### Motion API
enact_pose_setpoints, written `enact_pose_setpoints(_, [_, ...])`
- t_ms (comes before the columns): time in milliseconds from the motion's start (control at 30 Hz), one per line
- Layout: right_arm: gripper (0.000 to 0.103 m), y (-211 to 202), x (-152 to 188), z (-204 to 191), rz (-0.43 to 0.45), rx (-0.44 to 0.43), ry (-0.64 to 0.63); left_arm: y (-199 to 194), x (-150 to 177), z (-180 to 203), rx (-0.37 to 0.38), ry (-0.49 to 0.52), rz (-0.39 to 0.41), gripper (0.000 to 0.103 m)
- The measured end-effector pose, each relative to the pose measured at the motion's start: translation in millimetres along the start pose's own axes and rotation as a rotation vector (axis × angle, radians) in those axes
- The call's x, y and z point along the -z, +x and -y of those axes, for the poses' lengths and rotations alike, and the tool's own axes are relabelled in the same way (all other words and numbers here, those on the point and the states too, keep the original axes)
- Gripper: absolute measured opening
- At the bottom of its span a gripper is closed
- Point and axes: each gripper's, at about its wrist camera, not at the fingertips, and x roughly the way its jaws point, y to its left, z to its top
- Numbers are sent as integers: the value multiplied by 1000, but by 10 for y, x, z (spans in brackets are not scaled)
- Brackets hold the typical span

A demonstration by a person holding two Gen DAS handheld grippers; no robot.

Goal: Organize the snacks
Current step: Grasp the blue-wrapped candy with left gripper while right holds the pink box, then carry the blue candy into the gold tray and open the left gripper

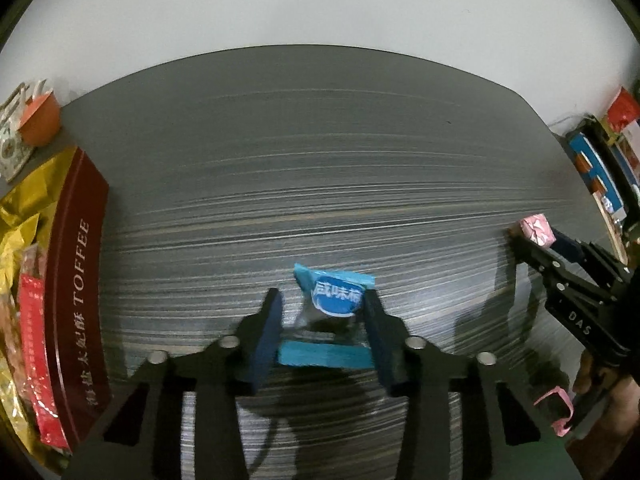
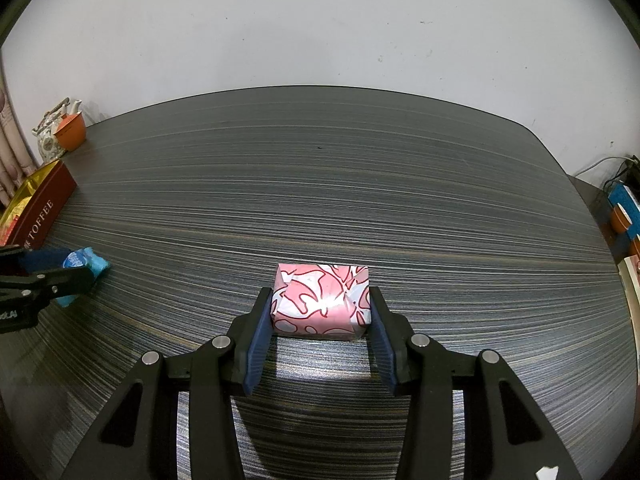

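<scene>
My left gripper (image 1: 322, 312) holds a blue wrapped snack (image 1: 334, 304) between its pads, just above the striped table (image 1: 320, 168). It also shows in the right wrist view (image 2: 86, 262). My right gripper (image 2: 320, 308) is shut on a pink and white wrapped snack block (image 2: 320, 300), which also shows at the right of the left wrist view (image 1: 536, 230). A dark red TOFFEE box (image 1: 78, 280) with gold lining and red packets stands at the table's left edge; it also shows in the right wrist view (image 2: 44, 210).
An orange cup (image 2: 71, 133) and a patterned teapot (image 2: 50, 138) stand at the far left corner. Blue and red boxes (image 1: 600, 168) lie beyond the right table edge. A white wall is behind the table.
</scene>
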Motion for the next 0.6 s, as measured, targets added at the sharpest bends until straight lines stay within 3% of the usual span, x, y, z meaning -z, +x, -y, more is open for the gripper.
enact_pose_setpoints(600, [43,2,-3,5,0,1,0,-159,74,-29,-10,1,21,38])
